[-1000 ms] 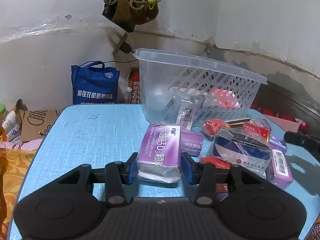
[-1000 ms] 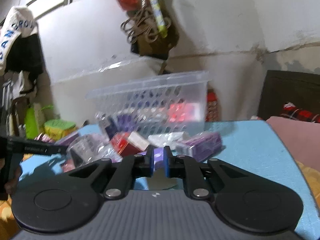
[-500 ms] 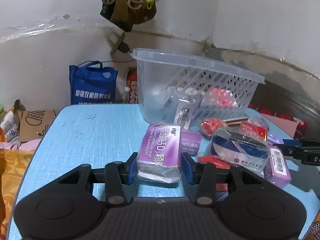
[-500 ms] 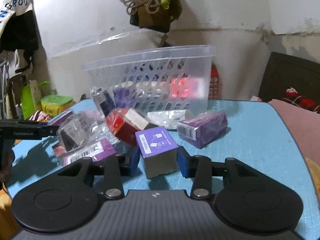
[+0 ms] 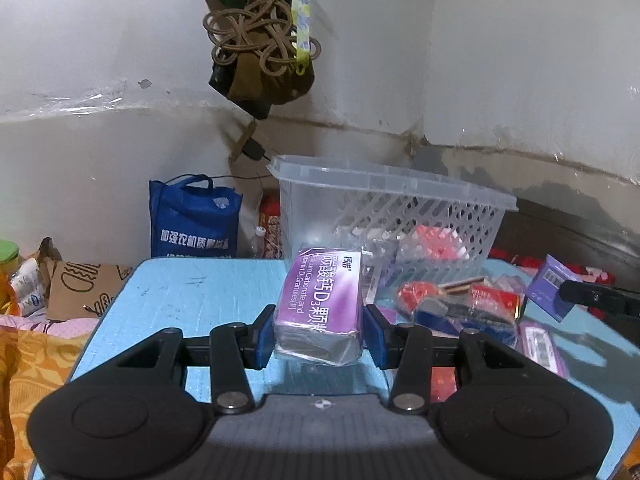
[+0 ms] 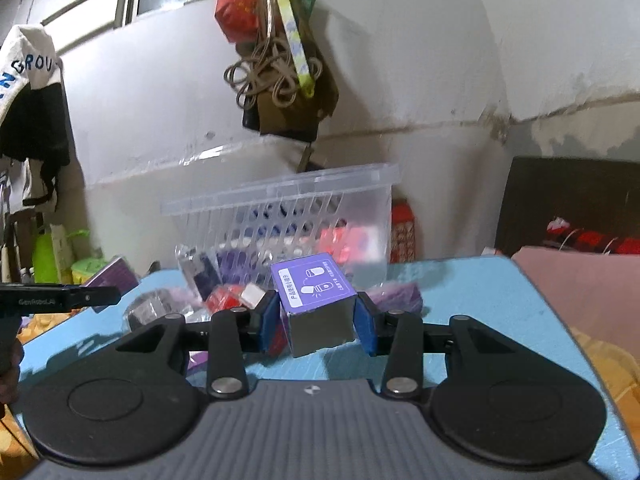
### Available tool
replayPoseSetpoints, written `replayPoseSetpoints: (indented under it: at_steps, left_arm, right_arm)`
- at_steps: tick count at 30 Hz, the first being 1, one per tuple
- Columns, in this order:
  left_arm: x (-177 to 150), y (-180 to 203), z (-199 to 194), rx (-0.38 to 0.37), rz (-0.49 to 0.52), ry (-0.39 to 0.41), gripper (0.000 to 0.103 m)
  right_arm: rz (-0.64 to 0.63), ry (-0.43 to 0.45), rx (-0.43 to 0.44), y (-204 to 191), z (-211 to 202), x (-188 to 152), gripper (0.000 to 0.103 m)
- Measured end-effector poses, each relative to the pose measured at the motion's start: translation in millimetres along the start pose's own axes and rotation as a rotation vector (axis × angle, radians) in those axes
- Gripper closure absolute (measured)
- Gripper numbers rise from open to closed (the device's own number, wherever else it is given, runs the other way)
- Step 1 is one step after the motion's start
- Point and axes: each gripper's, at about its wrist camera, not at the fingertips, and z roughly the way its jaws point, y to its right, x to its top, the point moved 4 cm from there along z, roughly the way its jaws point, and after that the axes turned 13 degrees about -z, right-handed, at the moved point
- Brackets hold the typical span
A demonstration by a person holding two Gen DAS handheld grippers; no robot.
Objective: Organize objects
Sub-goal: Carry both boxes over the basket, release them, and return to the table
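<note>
My left gripper [image 5: 319, 336] is shut on a purple wrapped medicine box [image 5: 322, 304] and holds it above the blue table [image 5: 180, 300]. My right gripper [image 6: 318, 322] is shut on a small violet box [image 6: 316, 304] and holds it off the table. It also shows in the left wrist view [image 5: 550, 290] at the right. A clear plastic basket [image 5: 384, 216] stands at the table's back with red and purple packs inside; it also shows in the right wrist view [image 6: 288, 216]. Several boxes and packets [image 5: 460, 308] lie in front of it.
A blue tote bag [image 5: 192, 220] and a cardboard piece [image 5: 80, 288] sit behind the table's left edge. A bundle of cord and bags [image 5: 264, 52] hangs on the wall above the basket. A pink cushion [image 6: 580, 292] lies right of the table.
Both grippers have risen with their boxes. The purple box has left the table. The right gripper, shut and empty a second ago, has closed on the violet box and lifted it.
</note>
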Motion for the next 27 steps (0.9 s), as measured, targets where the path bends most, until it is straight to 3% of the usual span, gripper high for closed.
replayPoseSetpoints:
  at_steps: [4, 7, 9, 13, 19, 20, 21, 22, 26, 27]
  left_arm:
    - [26, 22, -18, -0.015, 0.029, 0.049, 0.054]
    - [75, 47, -19, -0.065, 0.033, 0.085, 0.054]
    - [110, 65, 1, -0.084, 0.031, 0.064, 0.054]
    - [151, 93, 57, -0.075, 0.041, -0.011, 0.054]
    - [160, 108, 106, -0.033, 0.043, -0.062, 0.052]
    - [159, 108, 114, -0.023, 0.037, -0.074, 0.042]
    - [157, 106, 124, -0.014, 0.026, -0.104, 0.024]
    - [155, 103, 128, -0.002, 0.015, -0.125, 0.022]
    - [143, 91, 106, -0.017, 0.031, -0.097, 0.022]
    - [140, 88, 92, -0.04, 0.027, -0.081, 0.02]
  right_arm:
    - [0.028, 0.05, -0.001, 5, -6, 18, 0.059]
    - [-0.024, 0.108, -0.013, 8, -5, 66, 0.059]
    - [-0.063, 0.126, -0.025, 9, 12, 106, 0.058]
    - [-0.037, 0.075, 0.019, 23, 69, 154, 0.058]
    - [-0.101, -0.026, 0.033, 17, 121, 151, 0.056]
    - [-0.105, -0.025, 0.035, 16, 126, 149, 0.049]
    - [-0.111, -0.027, 0.041, 16, 132, 147, 0.039]
    - [-0.112, -0.046, 0.048, 15, 135, 145, 0.021]
    - [-0.115, 0.004, 0.013, 18, 113, 142, 0.0]
    - [-0.114, 0.014, 0.001, 19, 102, 140, 0.0]
